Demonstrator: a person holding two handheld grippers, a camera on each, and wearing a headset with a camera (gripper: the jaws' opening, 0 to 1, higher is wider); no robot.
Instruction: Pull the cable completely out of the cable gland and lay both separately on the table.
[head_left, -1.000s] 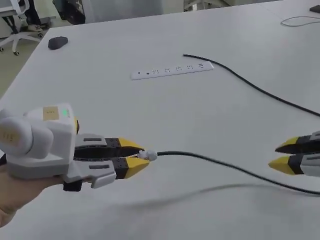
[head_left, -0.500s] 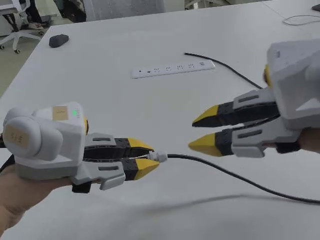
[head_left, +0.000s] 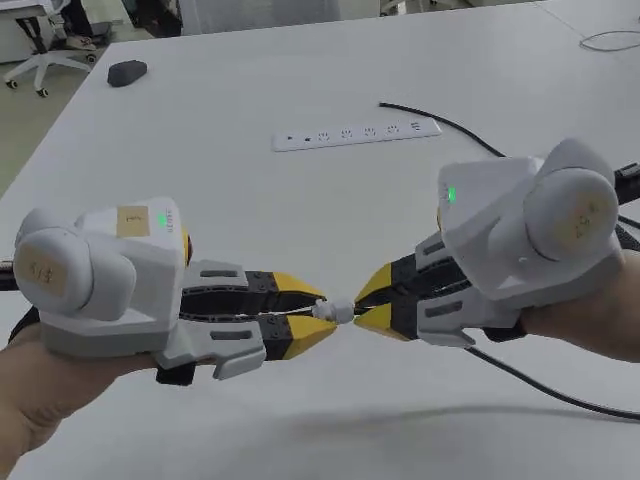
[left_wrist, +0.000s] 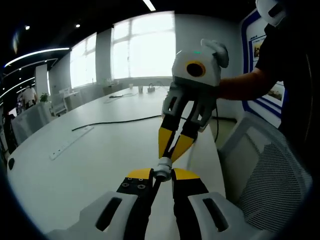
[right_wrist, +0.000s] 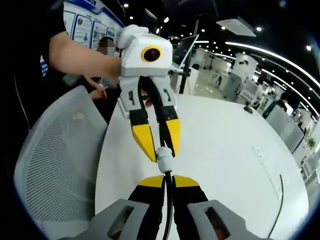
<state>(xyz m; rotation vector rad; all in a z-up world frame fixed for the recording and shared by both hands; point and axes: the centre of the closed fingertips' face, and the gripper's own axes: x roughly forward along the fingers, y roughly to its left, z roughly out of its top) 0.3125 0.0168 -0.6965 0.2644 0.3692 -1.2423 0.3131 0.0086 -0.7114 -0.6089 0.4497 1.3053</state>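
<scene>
Over the white desk (head_left: 300, 200), left tongs (head_left: 312, 312) are clenching the cable gland (head_left: 327, 311); right tongs (head_left: 361, 308) are clamping its cable (head_left: 540, 385).

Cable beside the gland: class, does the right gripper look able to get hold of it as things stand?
Probably yes. The right gripper has its jaws on either side of the cable, right beside the cable gland that the left gripper holds; nothing lies between. Clamped or not, I cannot tell.

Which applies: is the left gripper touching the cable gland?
Touching. The left gripper view shows the left gripper pinching the cable gland between both yellow tips.
</scene>
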